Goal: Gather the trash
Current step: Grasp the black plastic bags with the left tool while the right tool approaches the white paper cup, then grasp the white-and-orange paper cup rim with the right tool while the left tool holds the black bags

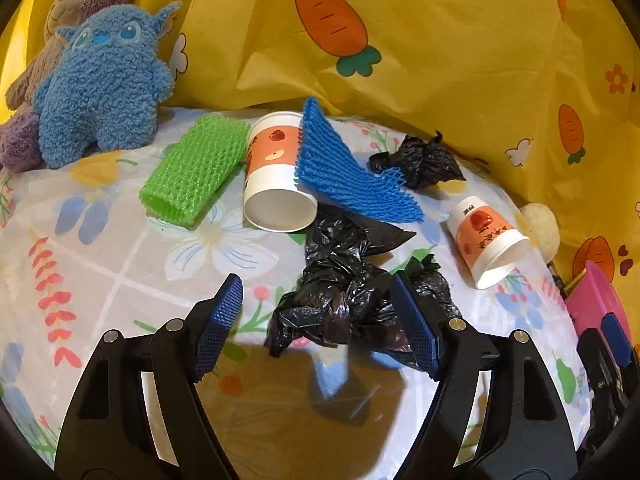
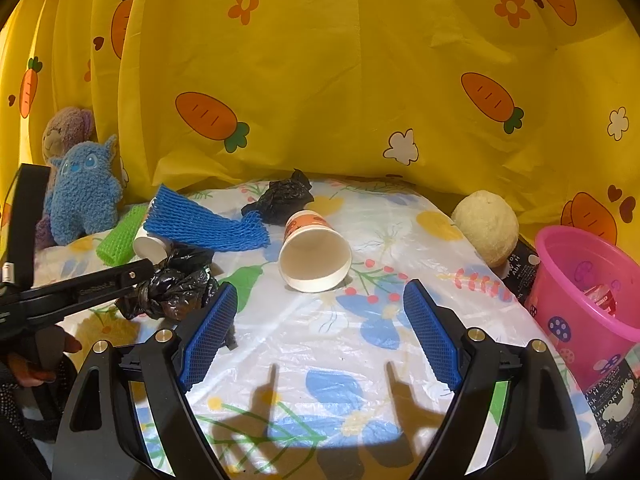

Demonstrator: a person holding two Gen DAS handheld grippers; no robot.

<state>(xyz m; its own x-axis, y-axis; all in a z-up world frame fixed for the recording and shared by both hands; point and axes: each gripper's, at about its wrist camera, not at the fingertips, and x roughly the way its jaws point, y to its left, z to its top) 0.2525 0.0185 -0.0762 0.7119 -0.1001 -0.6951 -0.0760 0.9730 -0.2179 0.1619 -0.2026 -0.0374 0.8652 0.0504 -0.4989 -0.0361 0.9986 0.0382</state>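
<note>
A crumpled black plastic bag (image 1: 340, 304) lies on the floral tablecloth (image 1: 120, 280) between the fingers of my left gripper (image 1: 316, 280). The jaws stand wide; the right pad (image 1: 416, 332) is at the bag's edge and the left pad is apart from it. Beyond lie a green foam net sleeve (image 1: 196, 168), a tipped paper cup (image 1: 276, 176), a blue foam net (image 1: 352, 176), a smaller black bag (image 1: 420, 156) and a second tipped cup (image 1: 486, 236). My right gripper (image 2: 320, 288) is open and holds nothing, just short of that second cup (image 2: 314, 252).
A pink bin (image 2: 580, 300) stands at the table's right edge with something red inside. A cream ball (image 2: 486, 228) sits behind it. A blue plush toy (image 1: 100, 84) and a purple one (image 1: 60, 20) lean on the yellow carrot-print curtain (image 1: 440, 60) at the back left.
</note>
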